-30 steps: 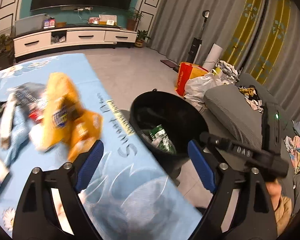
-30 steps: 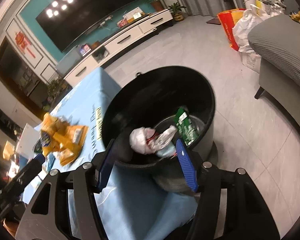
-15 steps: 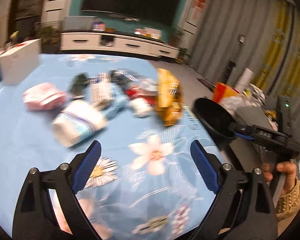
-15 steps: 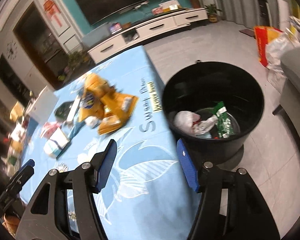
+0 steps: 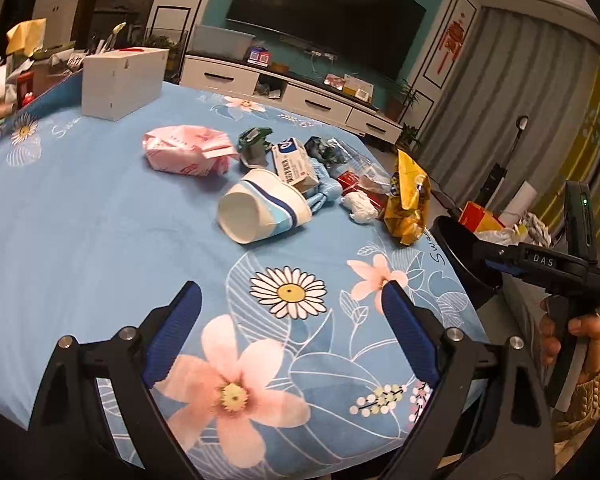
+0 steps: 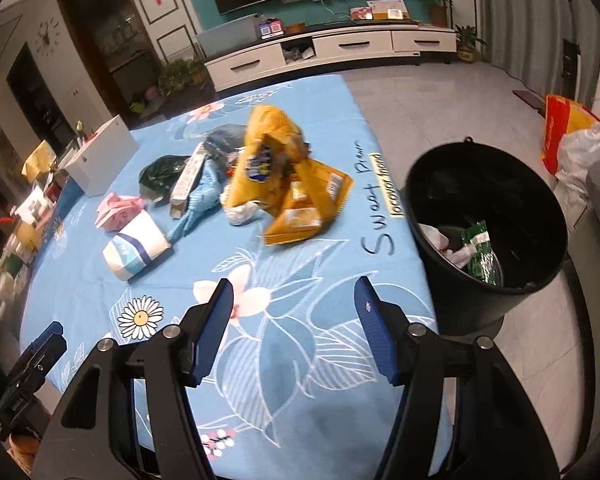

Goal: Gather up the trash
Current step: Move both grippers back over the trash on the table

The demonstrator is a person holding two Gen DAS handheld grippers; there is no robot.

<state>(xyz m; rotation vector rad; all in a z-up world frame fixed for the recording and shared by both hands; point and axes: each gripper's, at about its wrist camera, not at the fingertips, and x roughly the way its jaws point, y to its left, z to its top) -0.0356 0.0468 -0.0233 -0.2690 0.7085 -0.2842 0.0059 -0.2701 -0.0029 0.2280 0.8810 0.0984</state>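
1. Both my grippers have swung away from the black bin back over the blue table — the last drop looks done, next pick pending.
2. Left gripper and right gripper hang open, empty.
3. Trash waits mid-table: paper cup, pink packet, yellow bag — all crowded and touching, so picking one cleanly is awkward.

light: dim warm indoor, ceiling lamps mirrored on the television | shadows: soft | blur: yellow snack bags smeared in right wrist view, left wrist view sharp | distortion: fisheye bending, black vignette at corners
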